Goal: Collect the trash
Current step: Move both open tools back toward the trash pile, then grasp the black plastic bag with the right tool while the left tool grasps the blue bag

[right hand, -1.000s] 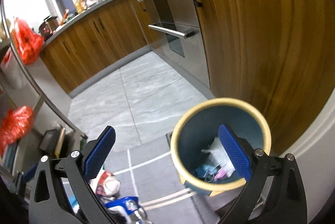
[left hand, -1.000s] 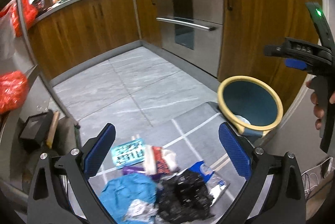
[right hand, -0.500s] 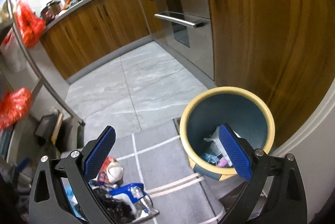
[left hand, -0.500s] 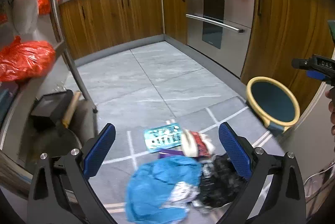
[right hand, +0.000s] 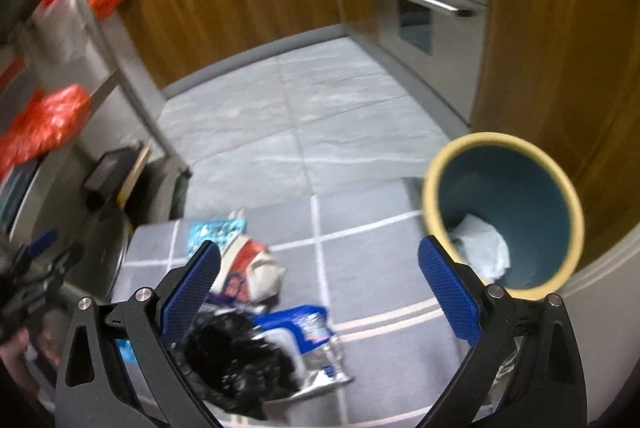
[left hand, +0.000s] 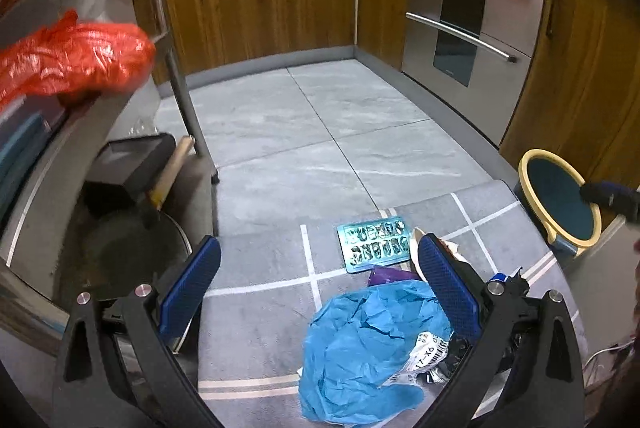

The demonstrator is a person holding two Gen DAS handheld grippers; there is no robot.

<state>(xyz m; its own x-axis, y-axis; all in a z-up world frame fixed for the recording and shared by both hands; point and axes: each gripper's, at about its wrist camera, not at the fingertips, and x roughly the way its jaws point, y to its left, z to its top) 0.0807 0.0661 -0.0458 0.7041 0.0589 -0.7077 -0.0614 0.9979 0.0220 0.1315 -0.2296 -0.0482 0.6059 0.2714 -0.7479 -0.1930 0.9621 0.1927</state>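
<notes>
- Left wrist view: a pile of trash is seen on the grey rug with white grid lines [left hand: 260,268], made up of a crumpled blue plastic sheet [left hand: 368,352], a teal blister tray with printed lettering [left hand: 374,246], a crumpled black plastic bag [right hand: 236,360], a red-and-white wrapper [right hand: 260,264] and a blue-labelled clear packet [right hand: 308,324].
- The blue sheet is recorded nearest the camera, with the teal tray just beyond it; a white printed label [left hand: 424,352] lies on the sheet's right edge.
- The left gripper [left hand: 316,276] is held above the pile with jaws spread wide; nothing is gripped.
- Right wrist view: the right gripper [right hand: 318,278] is likewise held wide open and empty, over the rug between the pile and the bin.
- A round dark-teal bin with a yellow rim [right hand: 508,212] stands at the rug's right edge against a wooden cabinet [right hand: 560,48]; crumpled white paper [right hand: 484,248] is seen inside.
- This view is blurred.
- A stainless oven front [left hand: 468,40] and orange plastic bags on a metal shelf [left hand: 68,56] are noted further off.
</notes>
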